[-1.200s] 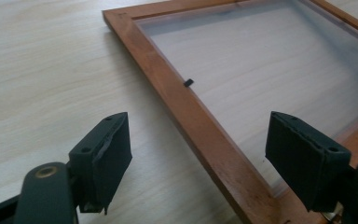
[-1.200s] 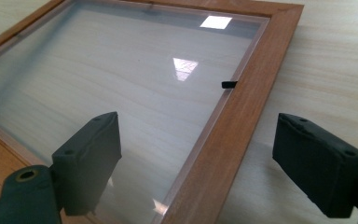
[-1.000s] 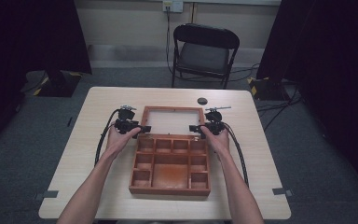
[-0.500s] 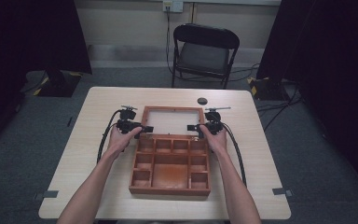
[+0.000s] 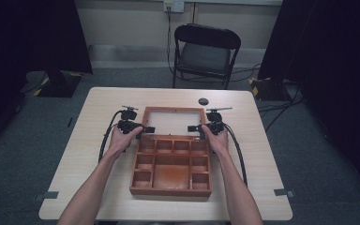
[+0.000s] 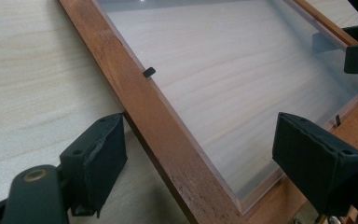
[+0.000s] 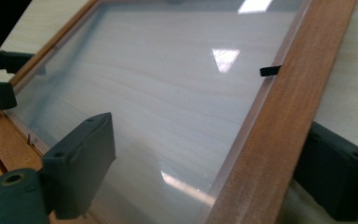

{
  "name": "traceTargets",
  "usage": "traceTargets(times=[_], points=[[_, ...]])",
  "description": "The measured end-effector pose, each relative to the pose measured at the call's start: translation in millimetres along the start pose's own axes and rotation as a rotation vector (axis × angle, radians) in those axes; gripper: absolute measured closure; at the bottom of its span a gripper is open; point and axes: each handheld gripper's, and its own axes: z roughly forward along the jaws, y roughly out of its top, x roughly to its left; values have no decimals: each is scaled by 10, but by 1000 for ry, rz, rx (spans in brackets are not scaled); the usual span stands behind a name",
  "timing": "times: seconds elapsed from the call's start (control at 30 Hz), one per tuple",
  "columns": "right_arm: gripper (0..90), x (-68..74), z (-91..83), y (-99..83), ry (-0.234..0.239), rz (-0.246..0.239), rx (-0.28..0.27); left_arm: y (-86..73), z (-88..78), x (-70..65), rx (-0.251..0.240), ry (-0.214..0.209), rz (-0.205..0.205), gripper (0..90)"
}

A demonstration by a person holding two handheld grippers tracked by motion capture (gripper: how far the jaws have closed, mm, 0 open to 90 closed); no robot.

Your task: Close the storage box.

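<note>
A wooden box (image 5: pixel 171 191) with several compartments lies on the table, its hinged lid (image 5: pixel 173 110) folded back flat behind it. The lid is a wooden frame (image 6: pixel 135 93) around a clear pane (image 6: pixel 223 79). My left gripper (image 5: pixel 143 129) straddles the lid's left rail; its jaws have just been opening, and in the left gripper view (image 6: pixel 205 163) both pads stand off the wood. My right gripper (image 5: pixel 194 127) straddles the right rail (image 7: pixel 289 93). It is open (image 7: pixel 209 172), with one pad over the pane (image 7: pixel 158 93) and the other outside the frame.
The pale wooden table (image 5: pixel 98 108) has bare room left and right of the box. A small black round object (image 5: pixel 203 101) lies behind the lid. A folding chair (image 5: pixel 206 51) stands beyond the far edge. Cables trail from both grippers along the forearms.
</note>
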Motion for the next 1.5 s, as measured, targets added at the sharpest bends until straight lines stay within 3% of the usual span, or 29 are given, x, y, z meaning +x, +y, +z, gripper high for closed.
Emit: traceTargets(times=[0.1, 0.23, 0.4, 0.67, 0.93, 1.33, 1.5], points=[[170, -31, -36, -19, 8, 14, -32, -3, 10, 16, 3, -23, -12, 170], [217, -57, -72, -42, 22, 14, -66, 14, 12, -14, 2, -14, 9, 155], [296, -17, -162, -4, 5, -18, -127, 52, -28, -97, -8, -3, 64, 181], [333, 89, -326, 45, 1, -52, -201, 80, -142, -194, -52, 39, 132, 263], [377, 147, -430, 74, -4, -80, -218, 101, -259, -198, -79, 44, 147, 379], [411, 294, -636, 138, -13, -135, -241, 179, -434, -324, -111, 59, 195, 393], [416, 334, -686, 157, -18, -150, -243, 199, -491, -340, -132, 56, 197, 409]])
